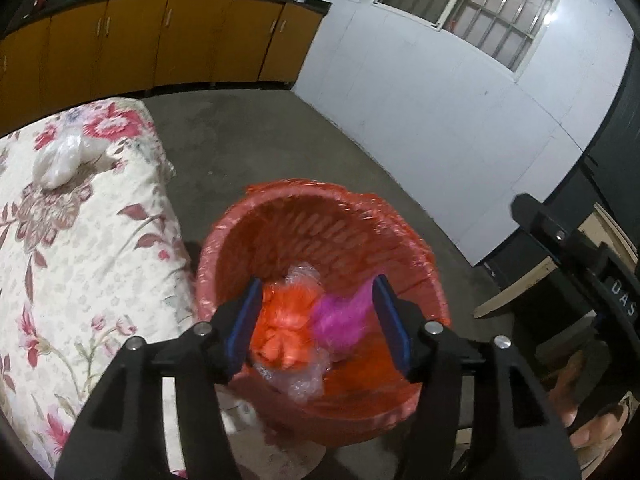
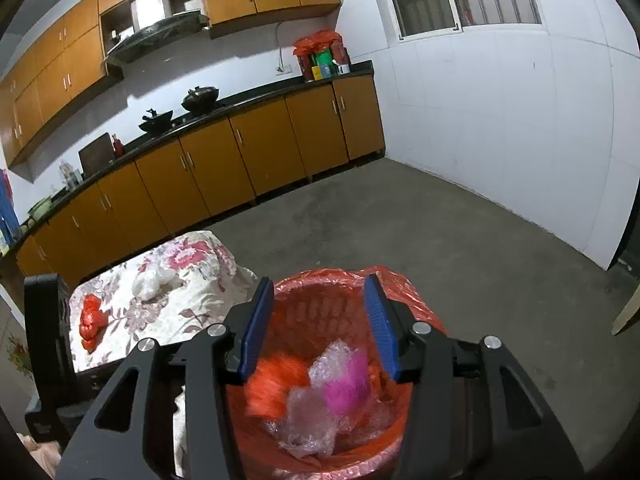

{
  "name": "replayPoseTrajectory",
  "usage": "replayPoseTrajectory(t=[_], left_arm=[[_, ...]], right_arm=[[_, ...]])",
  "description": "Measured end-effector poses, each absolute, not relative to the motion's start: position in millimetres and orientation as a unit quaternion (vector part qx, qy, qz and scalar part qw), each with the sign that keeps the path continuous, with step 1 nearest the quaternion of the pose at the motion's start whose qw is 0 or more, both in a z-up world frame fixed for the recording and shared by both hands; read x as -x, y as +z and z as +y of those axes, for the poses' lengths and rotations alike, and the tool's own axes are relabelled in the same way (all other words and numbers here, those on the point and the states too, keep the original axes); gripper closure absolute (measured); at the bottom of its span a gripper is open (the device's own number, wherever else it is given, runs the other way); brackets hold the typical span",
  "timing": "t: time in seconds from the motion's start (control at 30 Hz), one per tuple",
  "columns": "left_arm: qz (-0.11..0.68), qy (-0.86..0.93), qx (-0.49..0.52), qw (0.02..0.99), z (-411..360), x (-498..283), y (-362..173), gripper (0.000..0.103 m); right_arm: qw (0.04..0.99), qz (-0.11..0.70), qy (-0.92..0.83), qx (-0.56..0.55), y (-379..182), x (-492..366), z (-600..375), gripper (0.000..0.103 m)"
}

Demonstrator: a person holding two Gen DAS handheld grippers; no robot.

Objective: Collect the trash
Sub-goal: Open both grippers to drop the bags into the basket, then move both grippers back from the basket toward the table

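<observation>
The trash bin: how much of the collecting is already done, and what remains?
Done: the bin already holds an orange bag, a pink bag and clear bubble wrap. In hand: nothing; the left gripper and right gripper both stand open over the bin. Left: a red bag and a clear bag lie on the flowered cloth.

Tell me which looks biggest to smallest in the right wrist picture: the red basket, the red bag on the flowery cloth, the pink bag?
1. Red basket, by far the biggest.
2 and 3. Pink bag and red bag look alike; the pink one is nearer the camera, so no ranking.
</observation>
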State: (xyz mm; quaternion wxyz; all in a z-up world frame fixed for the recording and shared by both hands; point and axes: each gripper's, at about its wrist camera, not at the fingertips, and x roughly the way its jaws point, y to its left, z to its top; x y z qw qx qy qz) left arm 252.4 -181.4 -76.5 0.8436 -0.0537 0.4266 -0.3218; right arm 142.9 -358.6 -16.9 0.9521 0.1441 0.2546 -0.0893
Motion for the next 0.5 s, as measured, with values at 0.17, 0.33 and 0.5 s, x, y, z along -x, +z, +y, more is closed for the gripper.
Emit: replayPoseTrajectory(t=[0.17, 0.33, 0.5], left_arm=[[0.414, -0.291, 0.05, 0.861, -157.4, -255.5, -73.7, 0.041], [0.4, -0.258, 0.051, 0.878, -130.6, -258.6, -66.2, 0.041], [0.387, -0.23, 0.048, 0.892, -107.4, -263.0, -58.2, 0.041]], right_arm=[[0.954, 0.247, -0.104, -0.131, -12.6, -139.4, -358.3, 0.048], [0.961, 0.232, -0.105, -0.103, -3.6, -139.7, -348.0, 0.044], [0.965, 0.229, -0.095, -0.091, 0.3, -145.0, -335.1, 0.044]])
